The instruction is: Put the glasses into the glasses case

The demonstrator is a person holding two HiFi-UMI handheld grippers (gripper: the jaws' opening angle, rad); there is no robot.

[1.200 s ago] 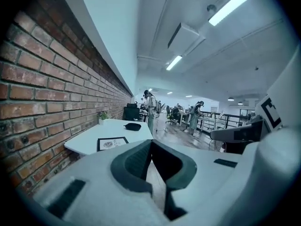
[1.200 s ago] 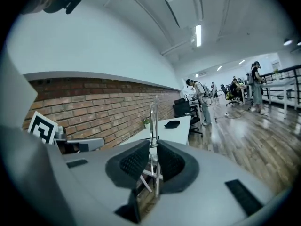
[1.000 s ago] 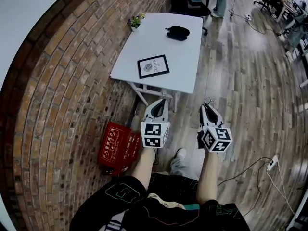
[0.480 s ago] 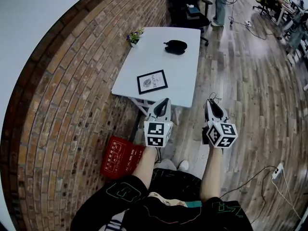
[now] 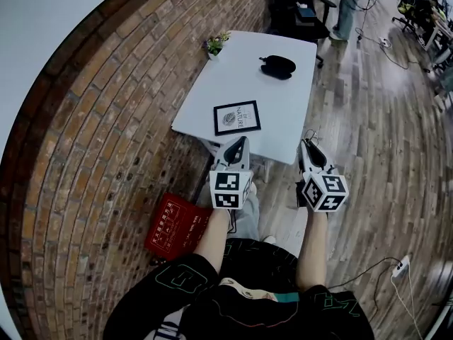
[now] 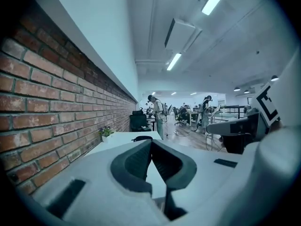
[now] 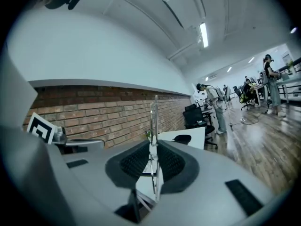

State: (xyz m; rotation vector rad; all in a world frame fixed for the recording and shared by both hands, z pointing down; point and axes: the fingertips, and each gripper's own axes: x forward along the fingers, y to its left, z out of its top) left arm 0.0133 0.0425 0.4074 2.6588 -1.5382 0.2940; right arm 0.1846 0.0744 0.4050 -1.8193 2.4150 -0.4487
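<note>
Head view takes in two grippers, one white surface (image 5: 283, 112), one black glasses case (image 5: 277, 66), one framed print (image 5: 237, 117), one small potted plant (image 5: 216, 44) and one red bag (image 5: 172, 225) on the floor by the brick wall. The left gripper (image 5: 239, 144) has its fingers (image 6: 134, 161) closed tip to tip with nothing between them. The right gripper (image 5: 306, 147) has its fingers (image 7: 171, 164) pinched on the one pair of glasses (image 7: 154, 117). The glasses are seen edge-on, so lenses and arms are hard to make out. Only a thin bright frame shows, standing upright out of the fingers with its long axis running up and away from them. From above they are little more than a wisp of wire at the right fingertips. The case lies closed well ahead of both sets of fingers, on the far part of the surface, its long axis running across from left to right. The print sits just ahead of the left fingers, and the plant far beyond them at the corner. Several people stand in the distance, too small to tell much.
</note>
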